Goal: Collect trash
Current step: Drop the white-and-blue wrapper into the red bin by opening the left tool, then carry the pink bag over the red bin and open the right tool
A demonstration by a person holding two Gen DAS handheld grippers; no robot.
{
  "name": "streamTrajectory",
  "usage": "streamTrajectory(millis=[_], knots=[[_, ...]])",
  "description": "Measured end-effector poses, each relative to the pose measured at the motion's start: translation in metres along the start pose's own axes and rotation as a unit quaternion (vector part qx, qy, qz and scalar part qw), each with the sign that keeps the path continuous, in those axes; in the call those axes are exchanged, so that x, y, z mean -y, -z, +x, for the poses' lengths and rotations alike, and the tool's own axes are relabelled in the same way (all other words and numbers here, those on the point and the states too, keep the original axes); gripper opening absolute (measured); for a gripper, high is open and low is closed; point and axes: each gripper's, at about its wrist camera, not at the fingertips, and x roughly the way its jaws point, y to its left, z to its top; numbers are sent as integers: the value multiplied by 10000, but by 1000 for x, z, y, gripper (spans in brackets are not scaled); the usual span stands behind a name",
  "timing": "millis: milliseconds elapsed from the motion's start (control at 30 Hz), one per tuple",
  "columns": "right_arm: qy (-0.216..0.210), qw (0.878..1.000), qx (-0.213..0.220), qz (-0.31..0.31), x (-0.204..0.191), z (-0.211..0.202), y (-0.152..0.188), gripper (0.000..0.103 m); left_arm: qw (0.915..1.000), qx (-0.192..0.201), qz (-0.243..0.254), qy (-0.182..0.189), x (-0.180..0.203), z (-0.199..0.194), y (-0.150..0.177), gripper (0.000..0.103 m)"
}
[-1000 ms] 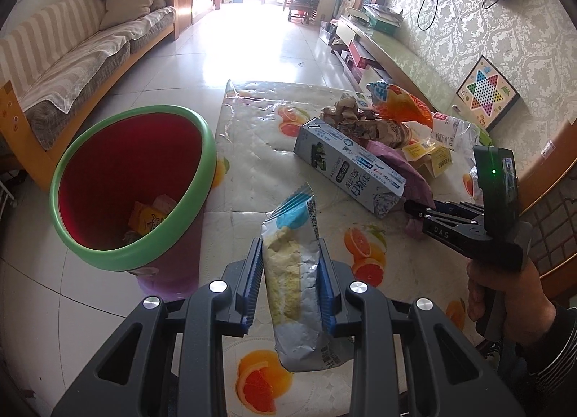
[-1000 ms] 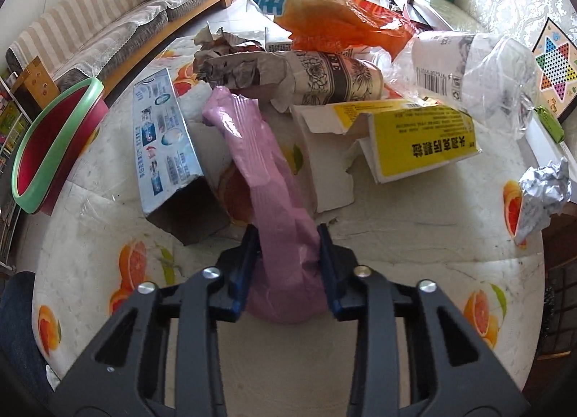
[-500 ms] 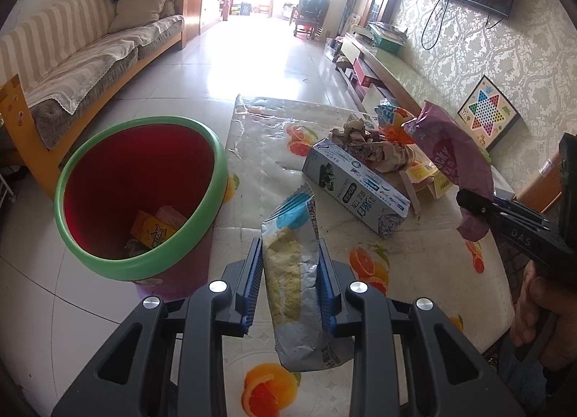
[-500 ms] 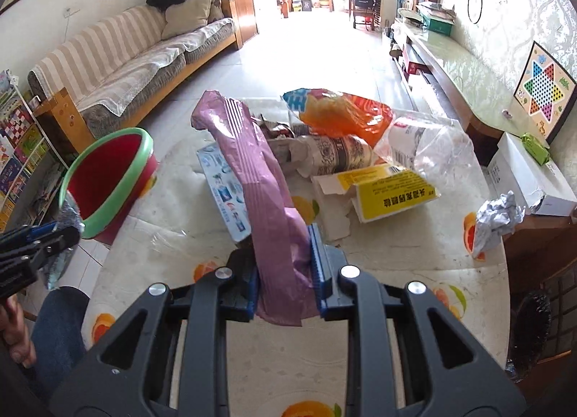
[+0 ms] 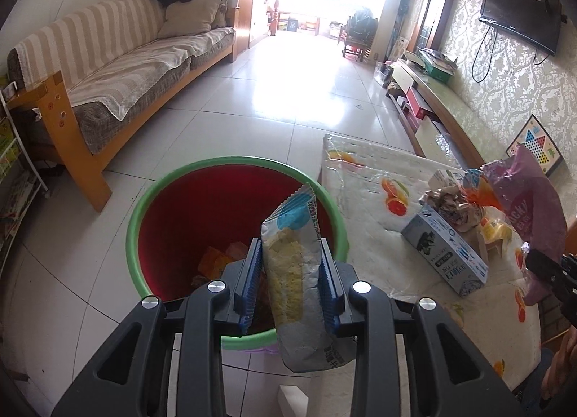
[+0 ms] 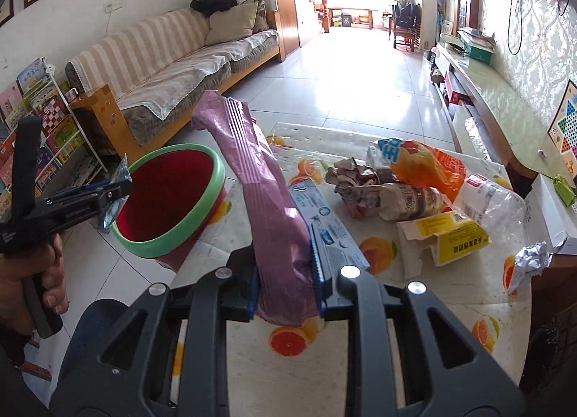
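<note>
My left gripper (image 5: 290, 274) is shut on a silver and blue snack bag (image 5: 299, 273) and holds it over the near rim of the red bin with the green rim (image 5: 151, 200). The bin holds some orange wrappers (image 5: 216, 260). My right gripper (image 6: 285, 269) is shut on a long purple wrapper (image 6: 259, 200), lifted above the table (image 6: 252, 363). The bin (image 6: 212, 197) stands on the floor left of the table. The left gripper (image 6: 108, 197) shows at the left of the right wrist view.
On the table lie a blue and white carton (image 6: 324, 222), crumpled paper (image 6: 360, 182), an orange bag (image 6: 422, 164), a yellow box (image 6: 454, 236), a clear plastic bottle (image 6: 494, 200) and a foil ball (image 6: 530, 262). A sofa (image 5: 126, 67) stands at the left.
My left gripper has moved left with the snack bag, from over the table to over the bin. My right gripper has lifted the purple wrapper off the table.
</note>
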Motion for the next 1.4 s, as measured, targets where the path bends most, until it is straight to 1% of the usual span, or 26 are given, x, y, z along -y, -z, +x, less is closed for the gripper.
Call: streamTrajectory(millis=[100,200,267,300,333,467,533,667,833,1067,1267,1333,1367,1400], knots=[[-49,9999,-8,-91,-13,3,-4,23,9999,-36,-50,-110,-16,11,-9,29],[-106,9998,-35,-148,-24,8,-7,23,9997,-139,-85,-169,-30,23,-14,33],[-144,9997,-27,-199,-31,10,-10,23,9996,-200,-98,-192,-35,26,-13,47],[-173,9996,-26,-221,-36,13,-13,23,9995,-190,-108,-227,-37,26,-13,68],[-197,9995,-28,-241,-40,15,-16,23,9995,-121,-115,-259,-38,23,-12,77],[-333,9990,-49,-303,-59,27,-25,23,9994,-5,-106,-336,-45,13,-7,82],[-415,9985,-67,-356,-70,32,-28,23,9992,22,-101,-377,-47,7,-2,90],[-590,9970,-92,-485,-93,45,-35,23,9987,57,-106,-501,-59,-5,8,93],[-774,9954,-200,-520,-115,68,-43,23,9976,198,-337,-568,-79,-25,18,95],[-860,9935,-384,-638,-143,105,-55,23,9959,325,-515,-663,-101,-45,22,95],[-853,9915,-599,-779,-166,133,-58,24,9954,319,-573,-702,-111,-49,26,95],[-866,9902,-716,-829,-171,139,-57,36,9954,305,-595,-693,-114,-50,26,95],[-806,9909,-693,-829,-172,139,-57,53,9953,301,-601,-693,-115,-49,27,95],[-791,9916,-622,-810,-172,136,-56,65,9953,298,-610,-692,-115,-49,27,95]])
